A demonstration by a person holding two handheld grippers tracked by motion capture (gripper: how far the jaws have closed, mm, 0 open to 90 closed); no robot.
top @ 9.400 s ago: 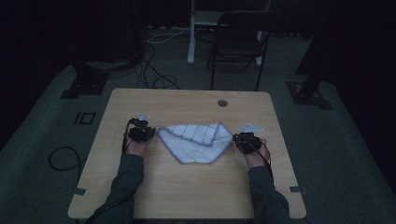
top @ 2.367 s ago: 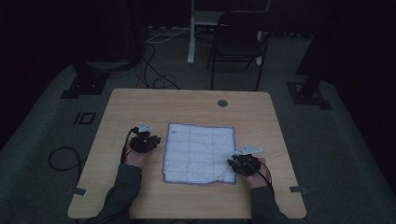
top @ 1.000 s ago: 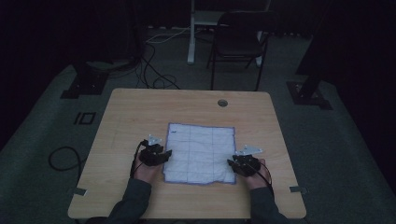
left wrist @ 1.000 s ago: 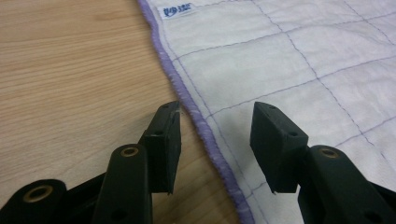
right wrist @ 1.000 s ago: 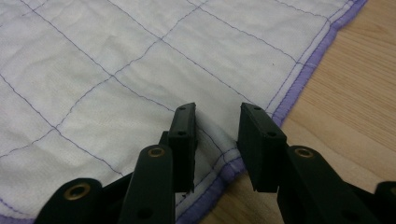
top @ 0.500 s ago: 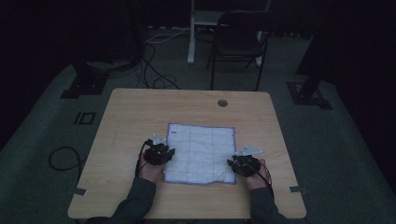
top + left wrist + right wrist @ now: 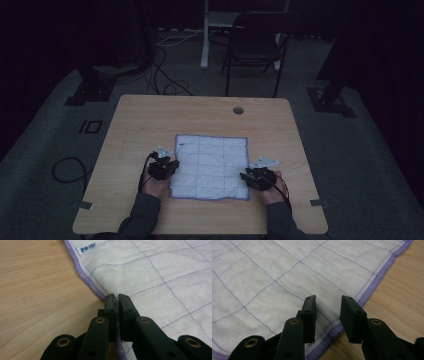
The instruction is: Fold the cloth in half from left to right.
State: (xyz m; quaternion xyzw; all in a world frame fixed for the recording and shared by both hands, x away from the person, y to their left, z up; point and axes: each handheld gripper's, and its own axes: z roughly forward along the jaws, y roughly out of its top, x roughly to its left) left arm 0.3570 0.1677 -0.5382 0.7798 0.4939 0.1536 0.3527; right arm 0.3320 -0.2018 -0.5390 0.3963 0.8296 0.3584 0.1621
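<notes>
Lying flat on the wooden table [image 7: 150, 120], the white quilted purple-edged cloth [image 7: 212, 162] awaits folding: left claw [image 7: 116, 300] pinches its edge, right claw [image 7: 327, 307] gapes over its corner.

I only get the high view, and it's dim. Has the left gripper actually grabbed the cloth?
Observer: Yes. The left gripper is shut on the cloth, pinching its purple hem.
Operator: And the right one?
Observer: The right gripper is open, its fingers apart over the cloth's edge, gripping nothing.
Operator: Anything written on the cloth?
Observer: A small label with blue print sits by the hem, too small to read.
</notes>
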